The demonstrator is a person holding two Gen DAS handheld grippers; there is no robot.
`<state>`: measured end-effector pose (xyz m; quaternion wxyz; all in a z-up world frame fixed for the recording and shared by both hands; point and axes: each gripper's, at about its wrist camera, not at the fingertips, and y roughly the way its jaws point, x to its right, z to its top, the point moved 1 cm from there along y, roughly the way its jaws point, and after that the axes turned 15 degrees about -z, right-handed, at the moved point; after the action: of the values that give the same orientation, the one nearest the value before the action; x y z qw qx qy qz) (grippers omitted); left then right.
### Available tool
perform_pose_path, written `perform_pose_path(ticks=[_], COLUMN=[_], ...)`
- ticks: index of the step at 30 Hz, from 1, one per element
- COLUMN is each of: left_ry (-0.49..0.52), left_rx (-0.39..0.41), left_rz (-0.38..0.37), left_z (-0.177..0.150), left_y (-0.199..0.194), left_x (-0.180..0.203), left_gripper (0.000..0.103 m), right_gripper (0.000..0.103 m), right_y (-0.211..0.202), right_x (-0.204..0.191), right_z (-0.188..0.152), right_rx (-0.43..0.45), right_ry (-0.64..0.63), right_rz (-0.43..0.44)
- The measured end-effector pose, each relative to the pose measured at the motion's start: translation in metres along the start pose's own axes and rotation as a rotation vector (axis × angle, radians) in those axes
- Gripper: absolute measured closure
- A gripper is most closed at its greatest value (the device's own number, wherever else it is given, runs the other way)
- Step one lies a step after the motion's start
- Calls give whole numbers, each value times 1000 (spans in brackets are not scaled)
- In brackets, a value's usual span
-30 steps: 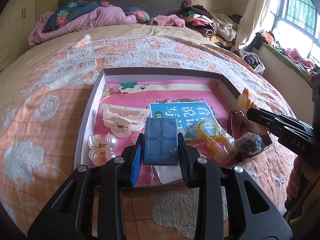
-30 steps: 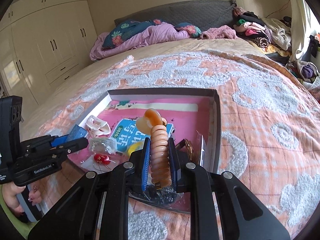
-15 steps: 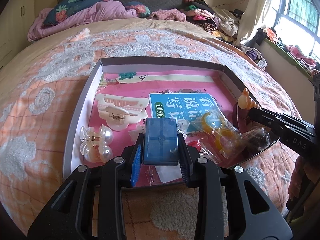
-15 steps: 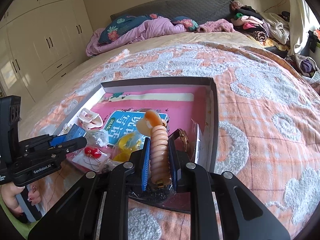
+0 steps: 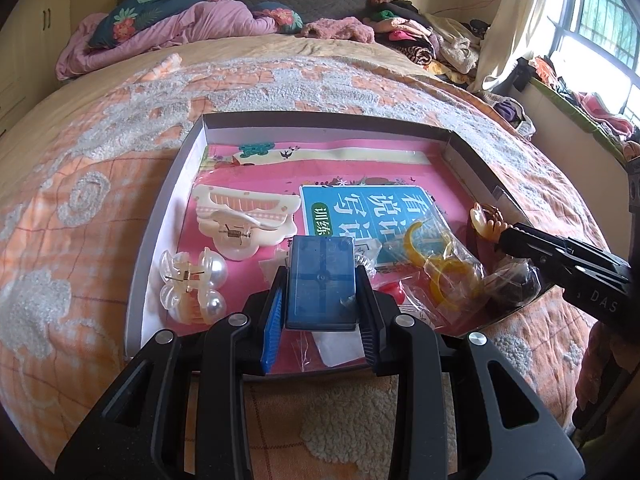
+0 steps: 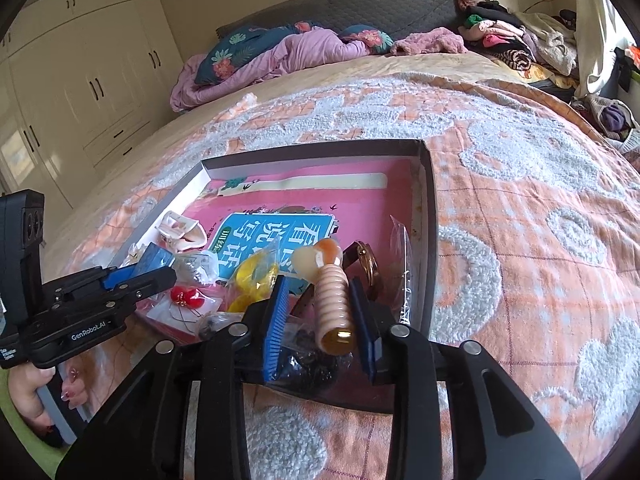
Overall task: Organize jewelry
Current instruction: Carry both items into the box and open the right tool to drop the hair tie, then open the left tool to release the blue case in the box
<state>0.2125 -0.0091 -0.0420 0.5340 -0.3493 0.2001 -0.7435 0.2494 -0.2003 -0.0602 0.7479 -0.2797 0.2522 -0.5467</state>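
My left gripper [image 5: 322, 288] is shut on a small blue plastic case [image 5: 321, 282], held over the near edge of a shallow cardboard tray [image 5: 320, 121]. My right gripper [image 6: 322, 304] has opened; a ribbed peach hair clip [image 6: 330, 292] lies loose between its jaws, at the tray's near right corner. It also shows in the left wrist view [image 5: 486, 222]. In the tray lie a cream claw clip [image 5: 240, 220], a pearl claw clip [image 5: 192, 286], bagged yellow rings [image 5: 444, 268] and a red piece [image 6: 185, 296].
The tray sits on an orange and white blanket [image 6: 520, 208] on a bed, with a pink and teal book [image 5: 360, 208] lining it. Purple bedding [image 5: 180, 28] and piled clothes [image 5: 420, 40] lie at the head. Wardrobes [image 6: 92, 80] stand left.
My right gripper's jaws have spread apart and let go of the peach hair clip. Both grippers have moved lower and nearer to the tray. The left still grips the blue case.
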Motion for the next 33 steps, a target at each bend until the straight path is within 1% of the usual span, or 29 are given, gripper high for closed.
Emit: perform_pose_path(ticks=[3,5,7,9,11,14,19,20,22,27,29,31,33], left_ry=[-1,-1,-2,-3,-3,-3,-5,-5,-6,-11,-10,-8,-8], left_rx=[0,0,-1,-2,0,-1,3,5,7,13,17,22,26], left_rz=[1,-2,-3,-1,-2,0,5,7,13,19,22,22,23], left_z=[1,0,1,0,0,1,2,2,3,6,7,7,8], left_y=[0,0,0,0,0,0,-3,-4,-7,-15,-19,-24,-29], left_x=[0,0,-1,-1,-1,-1,-2,-2,-3,-1,1,4,6], left_gripper=[79,79,78,79,79,78,78,72,66,64,55,54,49], right_gripper=[61,49,45,37,24,13,10,10,10,10,9,9,8], right_y=[-5,-9,-13,-17,-21,-28,-37,-39,-41,-48,-52,-56,-60], right_x=[1,2,2,2,2,2,4,5,5,7,6,5,4], right_z=[-1,-2,-2,-2,-3,-2,-3,-2,-3,-4,-4,-5,-5], right_rx=[8,19,27,34,45,63,80,81,84,88,92,99,103], right_ry=[9,15,18,21,26,34,41,42,43,48,47,48,49], right_rz=[2,-2,-1,-10,-20,-33,-39,-40,-40,-39,-39,-38,-35])
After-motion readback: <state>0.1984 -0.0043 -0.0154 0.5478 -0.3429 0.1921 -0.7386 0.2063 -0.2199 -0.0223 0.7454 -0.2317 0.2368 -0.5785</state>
